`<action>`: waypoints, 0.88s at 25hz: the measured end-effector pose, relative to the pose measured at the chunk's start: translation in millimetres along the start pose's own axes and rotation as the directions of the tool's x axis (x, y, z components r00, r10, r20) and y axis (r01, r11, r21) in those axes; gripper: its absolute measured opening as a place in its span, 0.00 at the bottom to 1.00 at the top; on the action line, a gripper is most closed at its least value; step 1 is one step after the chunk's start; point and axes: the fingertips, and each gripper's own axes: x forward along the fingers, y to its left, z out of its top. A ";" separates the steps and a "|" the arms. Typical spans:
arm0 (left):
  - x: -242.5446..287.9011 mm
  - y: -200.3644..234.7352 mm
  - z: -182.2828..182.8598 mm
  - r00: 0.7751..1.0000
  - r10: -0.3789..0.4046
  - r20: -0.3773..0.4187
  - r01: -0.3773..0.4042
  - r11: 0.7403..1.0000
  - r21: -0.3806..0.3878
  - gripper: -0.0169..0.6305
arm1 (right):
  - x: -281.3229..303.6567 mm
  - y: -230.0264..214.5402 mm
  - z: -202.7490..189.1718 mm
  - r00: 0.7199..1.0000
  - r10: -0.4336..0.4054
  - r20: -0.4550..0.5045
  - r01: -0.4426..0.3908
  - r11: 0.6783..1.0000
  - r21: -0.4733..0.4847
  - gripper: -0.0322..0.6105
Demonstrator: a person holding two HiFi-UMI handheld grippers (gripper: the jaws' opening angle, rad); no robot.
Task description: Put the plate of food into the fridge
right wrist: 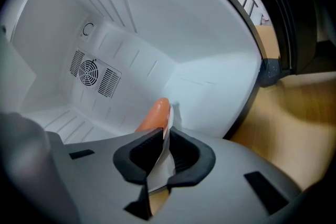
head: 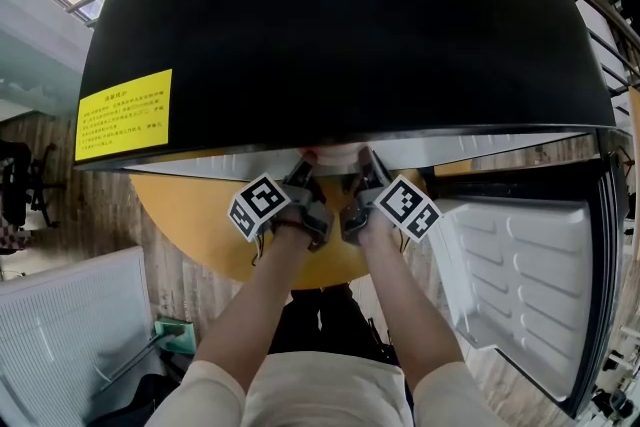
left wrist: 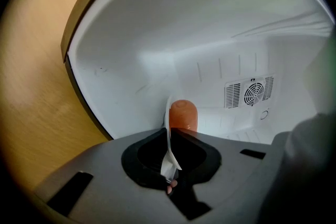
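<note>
Left gripper (left wrist: 169, 152): its black-padded jaws were closed on the thin rim of a white plate (left wrist: 169, 131), which stood edge-on between them.
Plate, left side: the rim ran up out of the jaws; an orange-pink sausage (left wrist: 184, 115) lay on the plate just past the pads, inside the white fridge cavity.
Right gripper (right wrist: 161, 157): its jaws were pinched shut on the opposite rim of the same plate (right wrist: 167, 136).
Plate, right side: the sausage (right wrist: 155, 115) showed just beyond the jaw tips, lying to their left.
Head view: both grippers, left (head: 303, 173) and right (head: 368, 173), sat side by side at the fridge's open mouth, over the far edge of the round yellow wooden table (head: 190, 215); the plate was mostly hidden under the overhang.
Fridge: a glossy black cabinet (head: 350, 15) with a white moulded lining; it stood on the table and filled the far side.
Rear wall: a round fan grille with slotted vents (left wrist: 251, 92) (right wrist: 94, 75) sat well behind the plate.
Door: the open fridge door (head: 530, 265), with a white ribbed inner panel, hung out past the table's right edge.
In the way: nothing showed between the plate and the cavity floor.
Writing: a yellow sticker (head: 124, 115) sat on the cabinet's left side; its print was too small to read.
Surroundings: a black office chair (head: 20, 185) stood well off the table's left edge.
</note>
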 end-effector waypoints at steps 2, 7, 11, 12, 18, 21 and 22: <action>-0.2 0.0 0.3 1.000 0.003 -0.002 -0.003 1.000 0.008 0.09 | 0.2 1.1 -0.1 1.000 -0.002 0.000 0.002 1.000 -0.016 0.13; -0.1 -1.0 0.1 1.000 0.016 -0.010 -0.016 0.999 0.031 0.09 | 0.6 2.4 -0.1 1.000 -0.024 -0.005 0.023 0.997 -0.073 0.14; -3.9 -0.9 -1.0 0.999 0.030 -0.020 -0.028 0.998 0.062 0.10 | -1.0 2.5 -2.5 0.999 -0.049 -0.012 0.047 0.991 -0.127 0.15; -5.0 -0.9 -1.1 0.999 0.032 -0.023 -0.030 0.997 0.073 0.11 | -1.5 3.4 -3.3 0.999 -0.053 -0.012 0.051 0.988 -0.143 0.15; -10.0 -3.0 -0.1 0.999 0.031 -0.029 -0.028 0.995 0.093 0.18 | -5.9 5.5 -7.3 0.998 -0.070 -0.010 0.067 0.982 -0.178 0.22; -11.0 -1.6 -2.4 0.999 0.033 -0.033 -0.029 0.995 0.092 0.19 | -9.8 2.7 -5.3 0.996 -0.084 -0.003 0.081 0.977 -0.197 0.24; -11.2 -1.9 -2.8 0.999 0.031 -0.034 -0.028 0.995 0.091 0.19 | -10.3 2.4 -4.4 0.997 -0.082 -0.003 0.080 0.978 -0.193 0.25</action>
